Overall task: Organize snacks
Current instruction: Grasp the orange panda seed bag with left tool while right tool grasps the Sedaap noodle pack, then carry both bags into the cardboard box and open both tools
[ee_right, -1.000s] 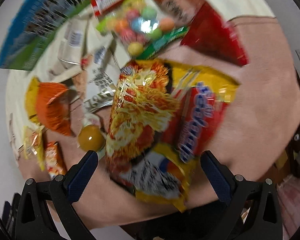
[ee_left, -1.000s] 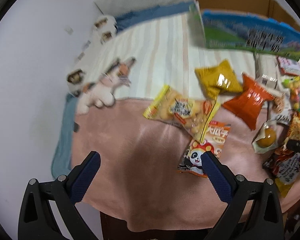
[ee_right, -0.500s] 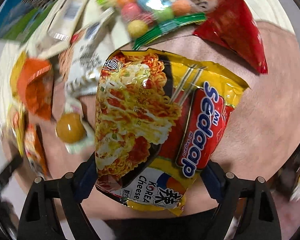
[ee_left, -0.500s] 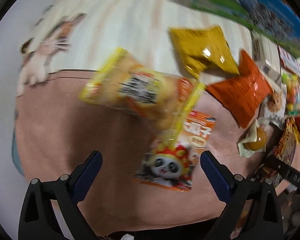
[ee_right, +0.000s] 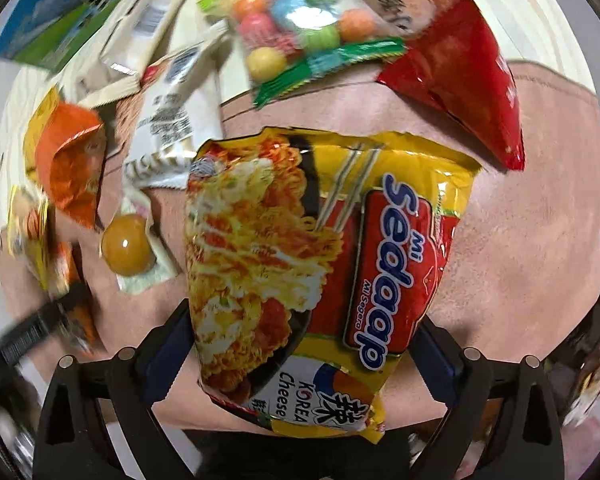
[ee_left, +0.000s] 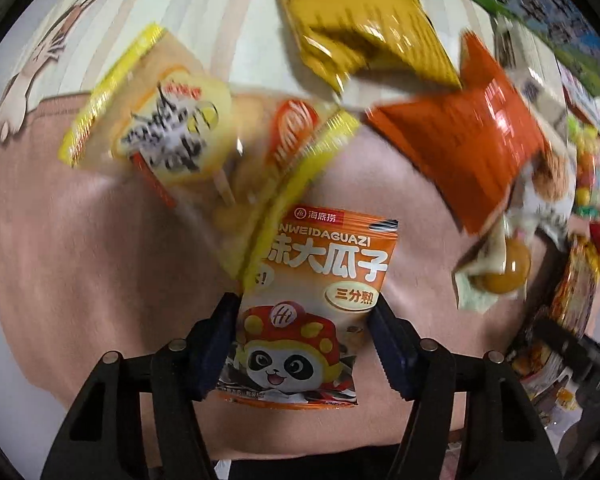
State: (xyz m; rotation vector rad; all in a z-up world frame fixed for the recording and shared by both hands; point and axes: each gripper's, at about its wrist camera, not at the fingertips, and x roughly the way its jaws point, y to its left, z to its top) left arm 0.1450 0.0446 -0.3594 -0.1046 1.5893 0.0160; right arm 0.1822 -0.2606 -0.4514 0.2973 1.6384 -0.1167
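Left wrist view, going left to right: a pale yellow rice-cracker bag (ee_left: 168, 120) sits around 10 o'clock, a mustard pouch (ee_left: 364, 28) at 12, an orange pouch (ee_left: 468, 148) at 2, all on the pink blanket (ee_left: 80, 280). Dead centre toward 6, the left gripper (ee_left: 302, 344) has its pads right at both edges of the panda seed packet (ee_left: 312, 304); can't tell if it's actually pinching yet.

Right wrist view: a round yellow jelly (ee_right: 126, 246) at 9, gumballs (ee_right: 292, 12) at 12, a red bag (ee_right: 472, 76) at 2. The right gripper (ee_right: 300, 360) straddles the noodle packet (ee_right: 320, 272), jaws hugging its sides; grip's unclear too.

Looks like the grab stage for both. Next I'd squeeze firmly, then lift toward the box.
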